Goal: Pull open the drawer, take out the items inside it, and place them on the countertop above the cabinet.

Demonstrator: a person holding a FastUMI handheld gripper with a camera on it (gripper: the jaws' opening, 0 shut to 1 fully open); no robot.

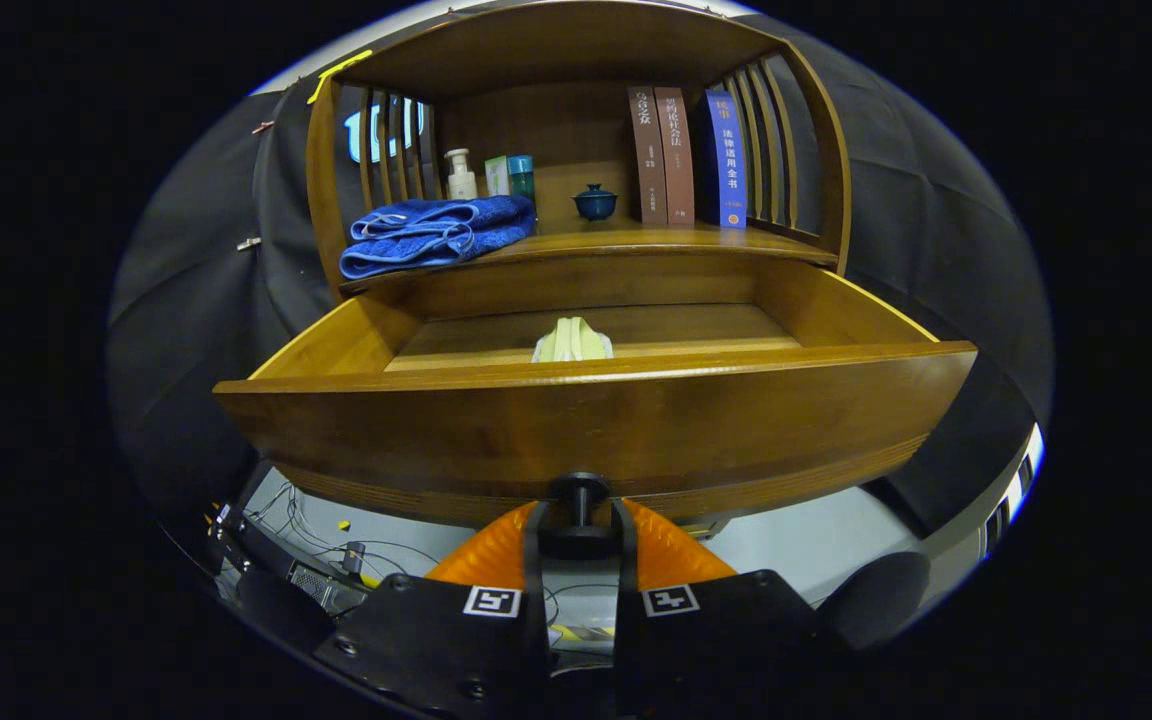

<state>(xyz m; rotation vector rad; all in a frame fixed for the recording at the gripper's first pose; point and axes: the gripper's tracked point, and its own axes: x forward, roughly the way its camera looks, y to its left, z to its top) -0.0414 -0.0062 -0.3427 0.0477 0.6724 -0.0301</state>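
Tongs (581, 530) clamped on dark round knob (581, 492); wooden drawer (596, 420) pulled open, pale folded item (572, 340) inside.

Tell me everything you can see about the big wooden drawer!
The drawer is brown polished wood with a wide, curved front panel. It is pulled out from the cabinet, below the countertop above. A dark round knob sticks out of its front; the gripper has both fingers closed on that knob. Inside, on its wooden floor, lies a pale folded item, close behind the front panel.
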